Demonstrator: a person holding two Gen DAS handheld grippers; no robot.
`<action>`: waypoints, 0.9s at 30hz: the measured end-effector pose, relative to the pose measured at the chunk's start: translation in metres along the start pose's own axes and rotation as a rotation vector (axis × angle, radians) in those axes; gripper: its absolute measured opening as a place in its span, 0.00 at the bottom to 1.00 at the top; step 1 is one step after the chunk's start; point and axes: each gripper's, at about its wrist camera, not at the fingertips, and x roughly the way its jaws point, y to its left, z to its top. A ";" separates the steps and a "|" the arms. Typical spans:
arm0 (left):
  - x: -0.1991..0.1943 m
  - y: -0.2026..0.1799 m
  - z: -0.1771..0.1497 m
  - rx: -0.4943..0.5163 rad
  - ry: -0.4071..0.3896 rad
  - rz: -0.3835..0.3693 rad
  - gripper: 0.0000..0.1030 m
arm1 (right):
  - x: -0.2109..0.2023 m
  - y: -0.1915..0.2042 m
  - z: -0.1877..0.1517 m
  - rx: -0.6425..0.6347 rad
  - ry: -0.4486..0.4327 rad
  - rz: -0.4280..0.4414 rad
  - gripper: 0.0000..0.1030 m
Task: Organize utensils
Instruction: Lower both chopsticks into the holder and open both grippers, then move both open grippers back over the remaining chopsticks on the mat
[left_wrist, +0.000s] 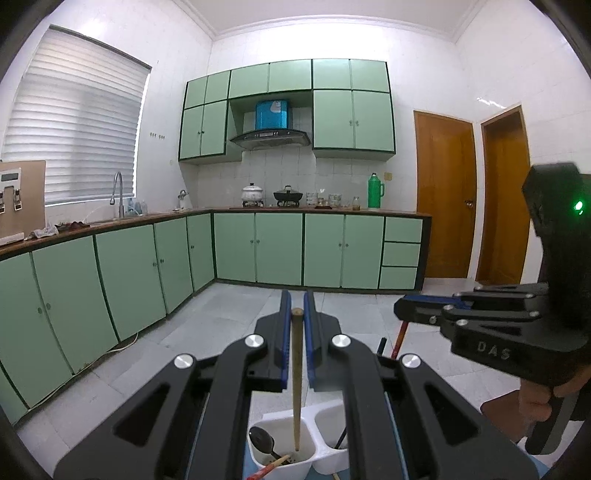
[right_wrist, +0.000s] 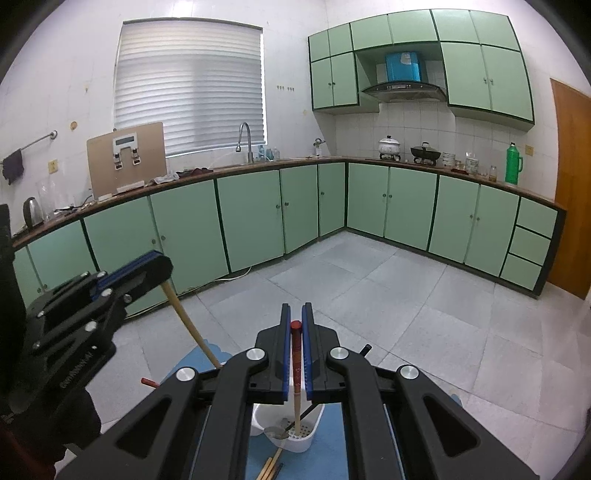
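My left gripper (left_wrist: 297, 306) is shut on an olive-brown chopstick (left_wrist: 296, 369). It hangs upright with its tip inside the left compartment of a white utensil holder (left_wrist: 284, 415), beside a dark spoon (left_wrist: 260, 439). My right gripper (right_wrist: 296, 314) is shut on a red-topped chopstick (right_wrist: 296, 354), whose tan lower end reaches into the same holder (right_wrist: 306, 443) near a spoon (right_wrist: 277, 432). Each view shows the other tool: the right gripper (left_wrist: 400, 306) holds its red chopstick (left_wrist: 399, 338), and the left gripper (right_wrist: 162, 264) holds its tan chopstick (right_wrist: 188, 325).
The holder stands on a blue mat (right_wrist: 332, 439). A few loose chopsticks (right_wrist: 271, 467) lie on the mat in front of it. Beyond are a grey tiled floor (right_wrist: 369, 295), green kitchen cabinets (right_wrist: 251, 221) and wooden doors (left_wrist: 443, 192).
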 end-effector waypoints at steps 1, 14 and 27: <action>0.001 0.000 -0.003 -0.002 0.008 0.001 0.05 | 0.001 0.000 0.000 0.000 0.003 -0.001 0.05; 0.022 0.023 -0.038 -0.071 0.173 -0.010 0.16 | 0.023 -0.012 -0.024 0.064 0.107 0.000 0.26; -0.082 0.023 -0.061 -0.098 0.148 0.056 0.56 | -0.071 -0.031 -0.083 0.171 -0.002 -0.074 0.83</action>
